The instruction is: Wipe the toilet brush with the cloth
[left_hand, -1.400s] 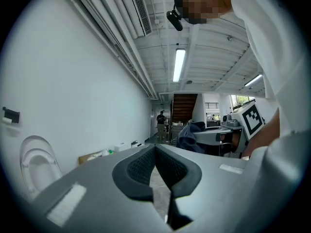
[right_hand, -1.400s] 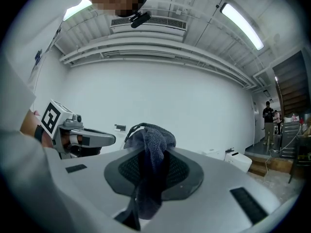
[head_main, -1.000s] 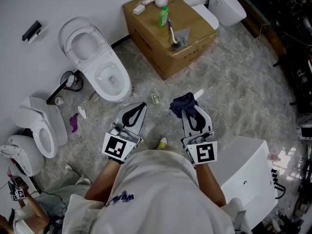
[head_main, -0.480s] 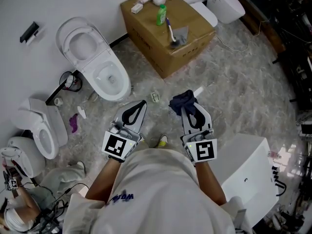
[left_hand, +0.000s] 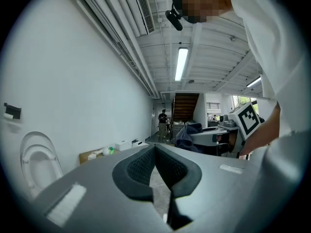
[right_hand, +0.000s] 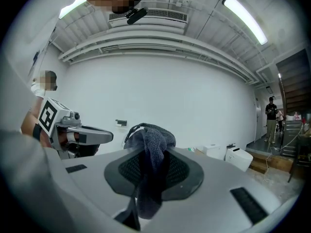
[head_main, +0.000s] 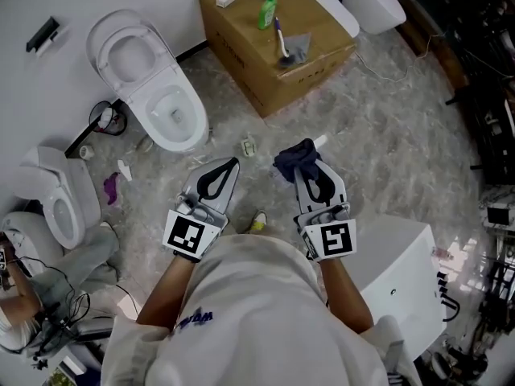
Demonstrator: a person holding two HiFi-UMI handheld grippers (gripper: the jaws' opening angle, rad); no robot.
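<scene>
- The right gripper (head_main: 306, 169) (right_hand: 150, 155) is pinching a dark blue cloth (head_main: 292, 159) (right_hand: 151, 139). In the right gripper view its jaws press on the fabric from both sides.
- The cloth bunches above the jaw tips, and a tail of it hangs down between the jaws.
- The left gripper (head_main: 232, 166) (left_hand: 155, 149) holds nothing. Its jaw tips are pressed together, and only bare floor shows in the hollow behind them.
- Both grippers are held side by side in front of the person, above the marbled floor (head_main: 386, 151), close to each other but not touching.
- The brush (head_main: 282, 45), with a blue and white handle and a dark head, lies on top of a cardboard box (head_main: 249, 63) at the far side of the floor, well apart from both grippers.
- The brush head rests on a grey sheet (head_main: 302, 47) on the box.
- A green bottle (head_main: 266, 10) stands on the box just beyond the brush handle.
- An open white toilet (head_main: 149, 79) stands left of the box, against the wall.
- From the left gripper view the box (left_hand: 91, 155) shows low against the white wall, with the right gripper and its cloth off to the right.
</scene>
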